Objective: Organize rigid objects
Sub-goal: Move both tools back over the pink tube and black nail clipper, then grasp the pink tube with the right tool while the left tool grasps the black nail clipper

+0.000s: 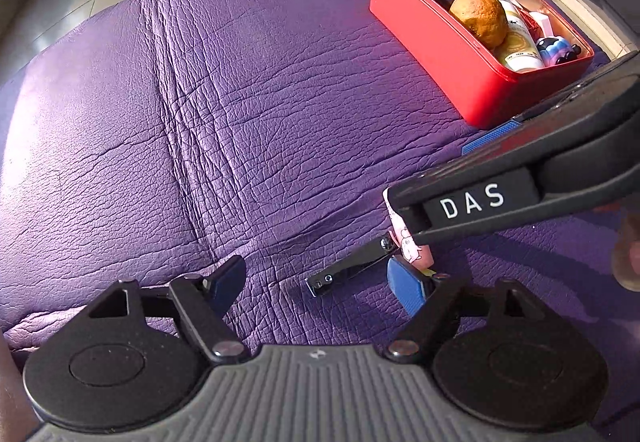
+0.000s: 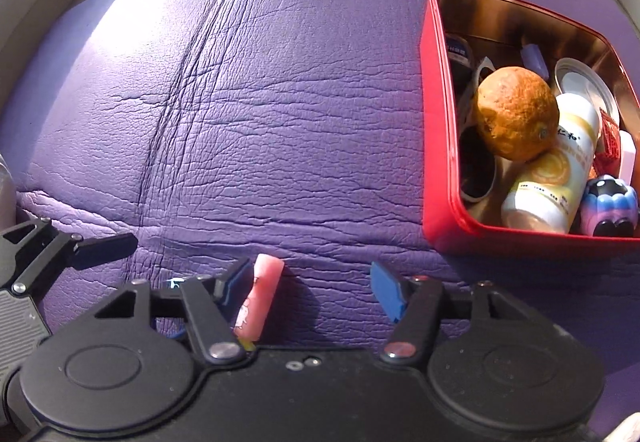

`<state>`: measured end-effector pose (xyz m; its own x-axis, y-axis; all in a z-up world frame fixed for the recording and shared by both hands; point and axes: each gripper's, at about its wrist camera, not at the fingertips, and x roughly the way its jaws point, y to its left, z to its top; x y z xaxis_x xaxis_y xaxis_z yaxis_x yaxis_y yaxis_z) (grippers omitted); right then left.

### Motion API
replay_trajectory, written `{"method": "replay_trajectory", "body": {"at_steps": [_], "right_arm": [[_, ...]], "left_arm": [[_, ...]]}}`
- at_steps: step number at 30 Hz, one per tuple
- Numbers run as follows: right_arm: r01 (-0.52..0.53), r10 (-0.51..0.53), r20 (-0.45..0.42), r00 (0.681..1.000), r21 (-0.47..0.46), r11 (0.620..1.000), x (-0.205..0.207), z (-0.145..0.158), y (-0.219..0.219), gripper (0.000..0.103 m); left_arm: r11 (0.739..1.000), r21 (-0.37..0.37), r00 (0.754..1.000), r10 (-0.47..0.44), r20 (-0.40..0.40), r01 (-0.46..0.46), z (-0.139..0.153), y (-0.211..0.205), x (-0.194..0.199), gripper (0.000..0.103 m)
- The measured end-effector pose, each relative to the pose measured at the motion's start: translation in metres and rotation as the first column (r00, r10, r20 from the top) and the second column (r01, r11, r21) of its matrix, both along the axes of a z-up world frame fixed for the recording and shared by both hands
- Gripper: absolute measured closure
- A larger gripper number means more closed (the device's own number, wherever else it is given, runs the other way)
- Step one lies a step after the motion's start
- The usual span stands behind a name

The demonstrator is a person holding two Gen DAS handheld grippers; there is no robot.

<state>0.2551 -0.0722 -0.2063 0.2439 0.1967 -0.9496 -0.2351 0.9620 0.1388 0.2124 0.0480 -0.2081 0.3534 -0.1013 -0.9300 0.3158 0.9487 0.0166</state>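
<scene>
A small pink stick with a cartoon print lies on the purple leather surface. My right gripper is down over it. Its left blue pad touches the stick, while the right pad stands well clear, so the jaws are open around it. In the left wrist view the pink stick peeks out under the right gripper's black body marked DAS. My left gripper hovers open just beside it, holding nothing. One left finger shows at the left edge of the right wrist view.
A red tin box stands at the right, holding an orange, a white bottle, a purple toy, sunglasses and several small items. The red tin box is at the upper right in the left wrist view. Pale floor borders the leather beyond.
</scene>
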Motion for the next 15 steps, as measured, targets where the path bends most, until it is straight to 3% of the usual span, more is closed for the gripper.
{"method": "replay_trajectory", "body": {"at_steps": [3, 8, 15], "right_arm": [[0.006, -0.006, -0.007, 1.000, -0.012, 1.000, 0.001, -0.004, 0.005, 0.050], [-0.040, 0.042, 0.021, 0.999, -0.074, 0.996, -0.005, -0.006, 0.011, 0.057], [-0.076, 0.082, 0.054, 0.995, -0.103, 0.992, -0.020, -0.003, -0.001, 0.080]], "left_arm": [[1.000, -0.005, 1.000, -0.020, -0.013, 0.020, -0.005, -0.001, 0.001, 0.038], [0.999, -0.012, 0.999, -0.044, 0.000, 0.044, -0.006, -0.004, 0.001, 0.042], [0.997, -0.030, 0.997, -0.075, 0.002, 0.075, -0.005, -0.014, -0.002, 0.071]]}}
